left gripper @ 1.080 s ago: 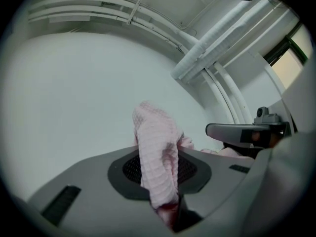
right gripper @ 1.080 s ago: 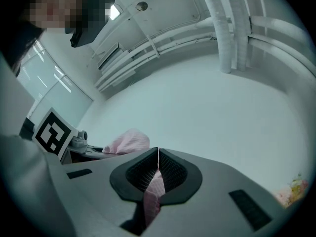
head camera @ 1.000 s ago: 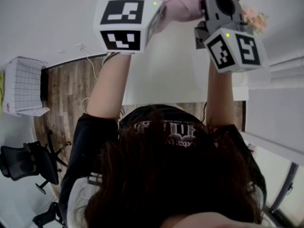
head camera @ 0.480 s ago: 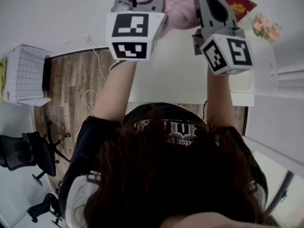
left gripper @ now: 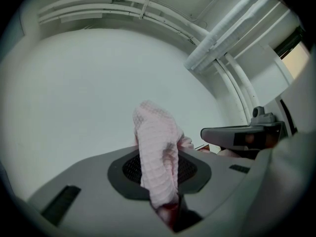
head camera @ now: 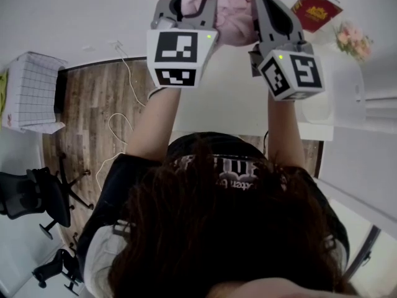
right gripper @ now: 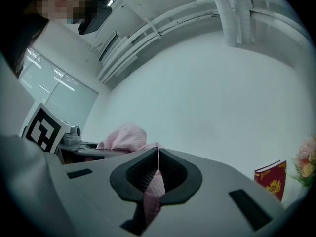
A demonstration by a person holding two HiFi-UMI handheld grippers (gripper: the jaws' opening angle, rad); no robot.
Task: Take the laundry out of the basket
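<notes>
Gold print on the red book (head camera: 316, 8) — unreadable. The left gripper (left gripper: 160, 172) jaws clamp a thick fold of pink waffle cloth (head camera: 229, 11); the right gripper (right gripper: 158, 154) jaws, its thin edge.

White table (head camera: 224, 99) bears a red book (head camera: 316, 8) and pink flowers (head camera: 353, 40).

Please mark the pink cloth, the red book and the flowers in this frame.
pink cloth (head camera: 232, 14), head view, its bunched middle fold.
red book (head camera: 316, 8), head view, middle of the cover.
flowers (head camera: 353, 40), head view, the pink blooms.
</notes>
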